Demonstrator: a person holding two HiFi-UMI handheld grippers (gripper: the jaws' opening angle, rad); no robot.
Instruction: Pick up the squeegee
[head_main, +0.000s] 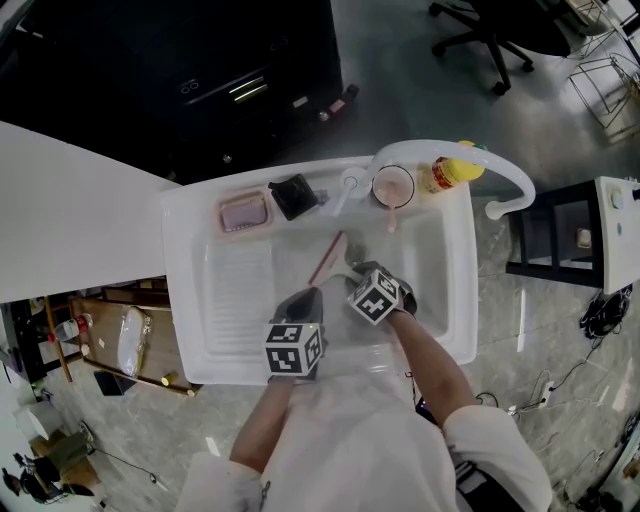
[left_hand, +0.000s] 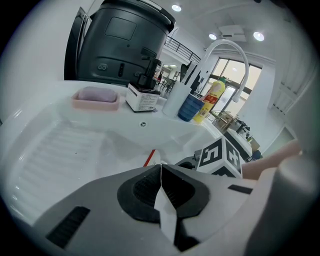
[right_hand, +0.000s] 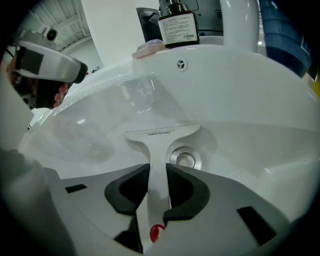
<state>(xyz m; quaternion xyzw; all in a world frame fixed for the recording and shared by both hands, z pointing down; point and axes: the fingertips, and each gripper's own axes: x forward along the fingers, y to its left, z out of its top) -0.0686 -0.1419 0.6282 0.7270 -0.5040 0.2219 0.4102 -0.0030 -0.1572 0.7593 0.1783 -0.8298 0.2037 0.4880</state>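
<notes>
small print shows on the squeegee (right_hand: 161, 134) and the bottle label (right_hand: 177, 29), too tiny to read.

Squeegee (right_hand: 161, 137) in sink (head_main: 240, 300); soap dish (head_main: 245, 213), bottle (head_main: 294, 196) on rim behind

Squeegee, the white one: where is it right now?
In the right gripper view the squeegee is inside the white sink, its handle clamped by the right gripper, its blade near the drain.

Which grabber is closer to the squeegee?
Right. The right gripper is clamped on the handle of the squeegee; the left gripper hangs shut and empty close beside it.
</notes>
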